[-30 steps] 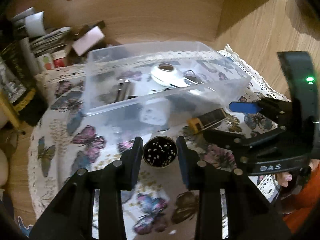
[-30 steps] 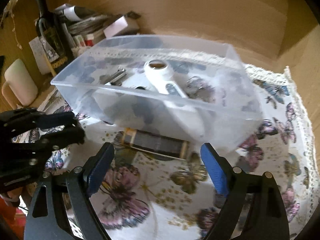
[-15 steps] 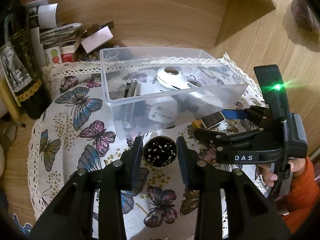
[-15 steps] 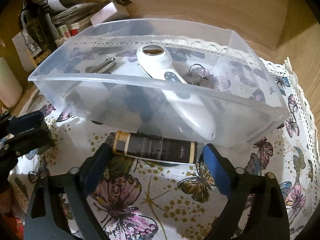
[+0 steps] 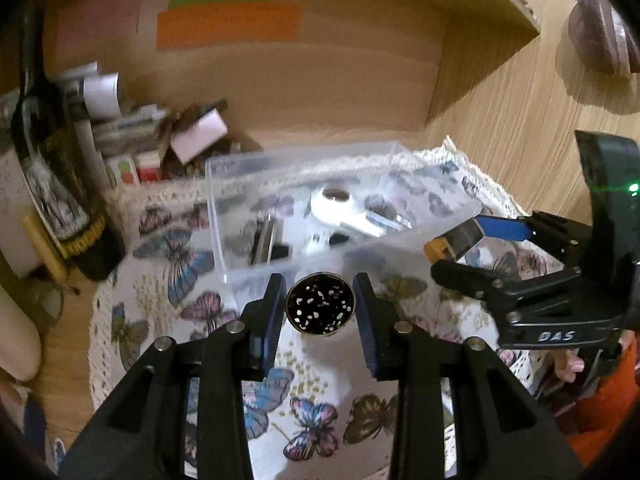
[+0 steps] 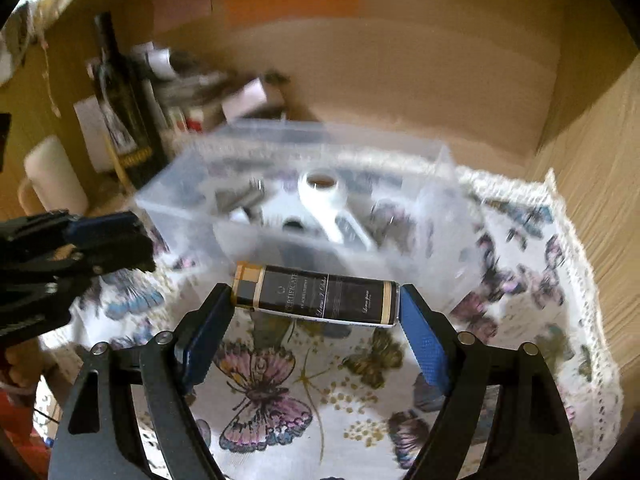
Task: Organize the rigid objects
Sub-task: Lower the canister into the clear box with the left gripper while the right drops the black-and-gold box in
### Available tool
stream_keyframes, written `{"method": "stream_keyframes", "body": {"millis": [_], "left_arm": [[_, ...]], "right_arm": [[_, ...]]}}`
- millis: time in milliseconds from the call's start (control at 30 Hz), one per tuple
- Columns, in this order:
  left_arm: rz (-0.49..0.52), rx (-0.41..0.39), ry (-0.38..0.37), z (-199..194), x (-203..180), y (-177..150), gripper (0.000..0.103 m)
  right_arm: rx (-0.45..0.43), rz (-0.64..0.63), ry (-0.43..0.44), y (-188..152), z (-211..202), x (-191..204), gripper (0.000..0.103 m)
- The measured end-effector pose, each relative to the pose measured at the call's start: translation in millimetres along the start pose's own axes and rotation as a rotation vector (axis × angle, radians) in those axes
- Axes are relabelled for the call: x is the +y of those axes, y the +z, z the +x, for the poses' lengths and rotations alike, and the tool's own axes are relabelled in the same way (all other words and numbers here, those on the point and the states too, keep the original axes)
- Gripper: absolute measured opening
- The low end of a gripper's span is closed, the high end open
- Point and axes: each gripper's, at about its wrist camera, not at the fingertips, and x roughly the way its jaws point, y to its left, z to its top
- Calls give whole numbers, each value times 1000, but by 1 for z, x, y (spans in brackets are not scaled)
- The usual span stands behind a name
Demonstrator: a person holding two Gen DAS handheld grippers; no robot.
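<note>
My left gripper (image 5: pixel 320 312) is shut on a round black tin with white flecks (image 5: pixel 320 309), held above the cloth just in front of the clear plastic bin (image 5: pixel 224 256). My right gripper (image 6: pixel 316 300) is shut on a long dark box with cream ends (image 6: pixel 316 294), gripped end to end and lifted in front of the bin (image 6: pixel 448 184). The right gripper and box also show in the left wrist view (image 5: pixel 452 242). The bin holds a white handheld device (image 6: pixel 324 196), a metal cylinder (image 5: pixel 266 236) and keys.
A butterfly-print cloth (image 6: pixel 280 392) with lace edge covers the round table. A dark wine bottle (image 5: pixel 52 176), papers and small boxes (image 5: pixel 196 136) crowd the back left. Wooden walls stand behind and to the right. A pale cylinder (image 6: pixel 56 176) stands far left.
Both grippers have risen and pulled back. The right gripper closed on the dark box and lifted it off the cloth. The left still holds the tin.
</note>
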Motion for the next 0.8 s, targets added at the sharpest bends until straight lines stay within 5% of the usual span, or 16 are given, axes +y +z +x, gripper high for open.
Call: {"method": "stream_keyframes", "body": {"millis": [300,800], "left_arm": [[13,-38,42,8,2,33,34],[-63,99,67,65,35,33,34]], "right_arm": [[-106,29,-14,36,-6,-21,81],[33,58,30,34,63,-25,81]]}}
